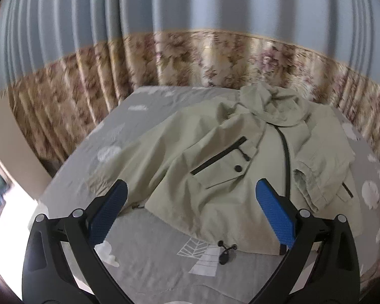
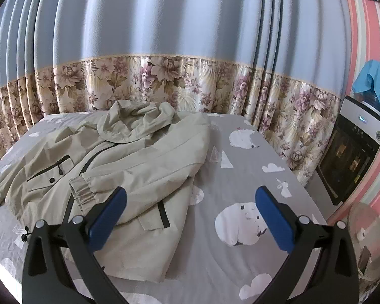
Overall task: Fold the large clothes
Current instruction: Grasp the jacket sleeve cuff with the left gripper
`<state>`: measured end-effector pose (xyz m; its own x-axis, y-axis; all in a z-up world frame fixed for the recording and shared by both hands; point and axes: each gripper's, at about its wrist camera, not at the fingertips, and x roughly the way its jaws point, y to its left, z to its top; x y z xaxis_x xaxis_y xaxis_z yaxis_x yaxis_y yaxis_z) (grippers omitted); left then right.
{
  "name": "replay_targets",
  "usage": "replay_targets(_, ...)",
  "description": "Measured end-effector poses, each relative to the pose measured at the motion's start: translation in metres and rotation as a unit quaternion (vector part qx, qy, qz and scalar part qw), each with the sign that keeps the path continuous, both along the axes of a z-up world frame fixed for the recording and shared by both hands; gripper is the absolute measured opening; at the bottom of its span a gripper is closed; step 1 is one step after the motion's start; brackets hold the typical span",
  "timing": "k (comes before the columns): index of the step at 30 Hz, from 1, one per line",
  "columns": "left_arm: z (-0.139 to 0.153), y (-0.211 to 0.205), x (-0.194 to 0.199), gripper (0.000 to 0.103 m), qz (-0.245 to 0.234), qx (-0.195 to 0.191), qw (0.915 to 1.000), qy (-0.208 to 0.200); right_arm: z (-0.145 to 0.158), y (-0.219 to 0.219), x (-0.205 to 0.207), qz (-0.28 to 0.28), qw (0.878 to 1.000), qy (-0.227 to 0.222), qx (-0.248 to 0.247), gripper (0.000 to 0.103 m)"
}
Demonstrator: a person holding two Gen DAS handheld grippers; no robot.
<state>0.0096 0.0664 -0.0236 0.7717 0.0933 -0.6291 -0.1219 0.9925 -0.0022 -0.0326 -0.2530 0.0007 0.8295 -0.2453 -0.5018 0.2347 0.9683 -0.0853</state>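
Note:
A pale green hooded jacket (image 1: 215,157) lies front up on a grey patterned bed sheet (image 1: 144,261), hood toward the curtain. Its right sleeve is folded across the chest, the elastic cuff (image 2: 82,190) near the black zip; the left sleeve lies spread out flat. A black hem drawcord toggle (image 1: 224,252) rests on the sheet. My left gripper (image 1: 191,215) is open and empty above the jacket's lower hem. My right gripper (image 2: 190,217) is open and empty above the jacket's right side (image 2: 149,202) and the sheet (image 2: 240,177).
A blue curtain with a floral lower band (image 2: 164,81) hangs behind the bed. A dark appliance with a white top (image 2: 352,149) stands at the right, a blue cloth (image 2: 375,81) draped above it. A clear round object (image 2: 367,240) sits at the bed's right edge.

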Motion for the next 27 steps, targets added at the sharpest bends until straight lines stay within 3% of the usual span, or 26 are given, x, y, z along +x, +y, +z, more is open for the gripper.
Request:
replay_targets(4,-0.013,0.030,0.011,0.100,0.043,-0.032,0.9984,0.017,-0.006,-0.004,0.014,0.014,1.000,0.005,0.019,0.101)
replay_targets(14,-0.061,0.087,0.069,0.100,0.136,-0.029,0.9867,0.085,-0.021,-0.011,0.084,0.013,0.999,0.038,0.008,0.101)
replay_targets(23,-0.101,0.111,0.103,0.094,0.167,-0.058,0.9757,0.130,-0.026,-0.012,0.126,0.004,0.998,0.056,-0.006,0.101)
replay_targets(26,-0.103,0.111,0.118,0.075,0.175,-0.022,0.9766,0.123,-0.027,-0.012,0.136,0.000,0.998,0.065,-0.009,0.101)
replay_targets(27,-0.101,0.113,0.124,0.060,0.170,-0.018,0.9779,0.120,-0.027,-0.012,0.138,-0.001,0.998,0.065,-0.011,0.101)
